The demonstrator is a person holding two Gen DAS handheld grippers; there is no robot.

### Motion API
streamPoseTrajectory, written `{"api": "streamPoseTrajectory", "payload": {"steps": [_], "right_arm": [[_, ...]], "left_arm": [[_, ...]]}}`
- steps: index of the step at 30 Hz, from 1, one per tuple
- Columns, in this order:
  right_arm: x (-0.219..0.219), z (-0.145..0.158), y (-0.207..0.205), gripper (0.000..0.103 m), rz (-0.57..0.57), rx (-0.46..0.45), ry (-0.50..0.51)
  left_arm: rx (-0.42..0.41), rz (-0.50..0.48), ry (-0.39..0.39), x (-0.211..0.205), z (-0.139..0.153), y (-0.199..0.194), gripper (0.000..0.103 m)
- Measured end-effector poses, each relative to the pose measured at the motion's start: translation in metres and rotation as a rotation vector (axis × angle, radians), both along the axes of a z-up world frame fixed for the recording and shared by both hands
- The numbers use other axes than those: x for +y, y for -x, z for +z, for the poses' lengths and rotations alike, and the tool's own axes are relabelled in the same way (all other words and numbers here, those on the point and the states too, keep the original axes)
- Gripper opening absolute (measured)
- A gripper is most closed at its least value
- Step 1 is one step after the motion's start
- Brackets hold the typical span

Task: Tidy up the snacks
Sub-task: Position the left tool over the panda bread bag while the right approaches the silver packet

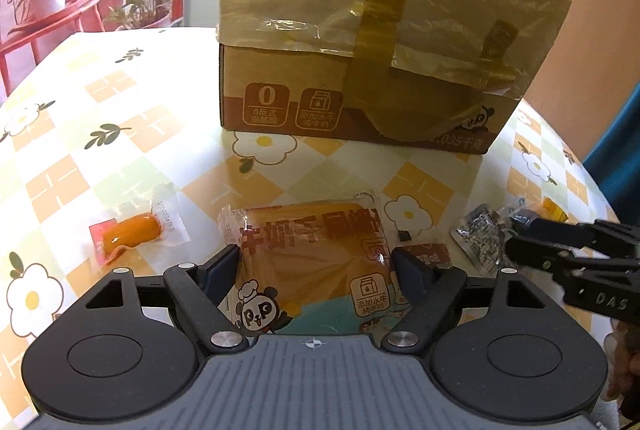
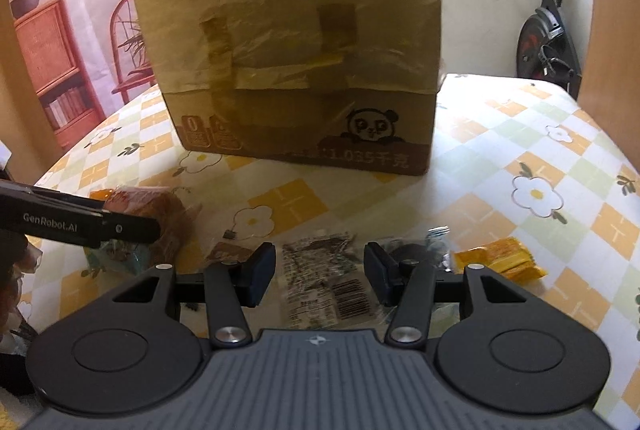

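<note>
Bread packet (image 1: 316, 262) lengthwise toward box (image 1: 360, 69)

Left tongs (image 1: 315, 262) and right tongs (image 2: 320, 274) agape

cardboard box (image 1: 360, 69): matt, glossy tape | bread packet (image 1: 312, 262): shiny plastic | tablecloth (image 1: 100, 157): smooth

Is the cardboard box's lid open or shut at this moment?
Shut. The cardboard box has its lid flap folded down over the front, with tape strips crossing the seam.
</note>
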State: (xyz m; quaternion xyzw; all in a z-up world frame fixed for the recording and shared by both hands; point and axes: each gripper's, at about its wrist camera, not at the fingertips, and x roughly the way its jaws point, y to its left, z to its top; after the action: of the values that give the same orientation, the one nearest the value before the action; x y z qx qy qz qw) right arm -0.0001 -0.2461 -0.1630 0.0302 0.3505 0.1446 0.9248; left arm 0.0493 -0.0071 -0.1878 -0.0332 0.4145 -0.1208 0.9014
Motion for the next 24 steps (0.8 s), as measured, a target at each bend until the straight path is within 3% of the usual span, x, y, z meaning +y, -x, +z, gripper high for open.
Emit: {"api": "streamPoseTrajectory", "payload": {"steps": [12,18,24], "right_arm": [[0.010,-0.019,-0.011,0.053,0.001,0.066,0.048],[0.019,-0.019,-0.015,0.066,0.049,0.036,0.114],[0.028,-0.027,-0.020,0.067,0.114,0.019,0.191]], "left_arm": [[-0.021,-0.014,0.034,0.007,-0.004,0.001,0.083],[-0.025,-0.019,0.047,0.011,-0.004,0.002,0.084],[-0.032,-0.025,0.051,0.012,-0.005,0.002,0.084]]}}
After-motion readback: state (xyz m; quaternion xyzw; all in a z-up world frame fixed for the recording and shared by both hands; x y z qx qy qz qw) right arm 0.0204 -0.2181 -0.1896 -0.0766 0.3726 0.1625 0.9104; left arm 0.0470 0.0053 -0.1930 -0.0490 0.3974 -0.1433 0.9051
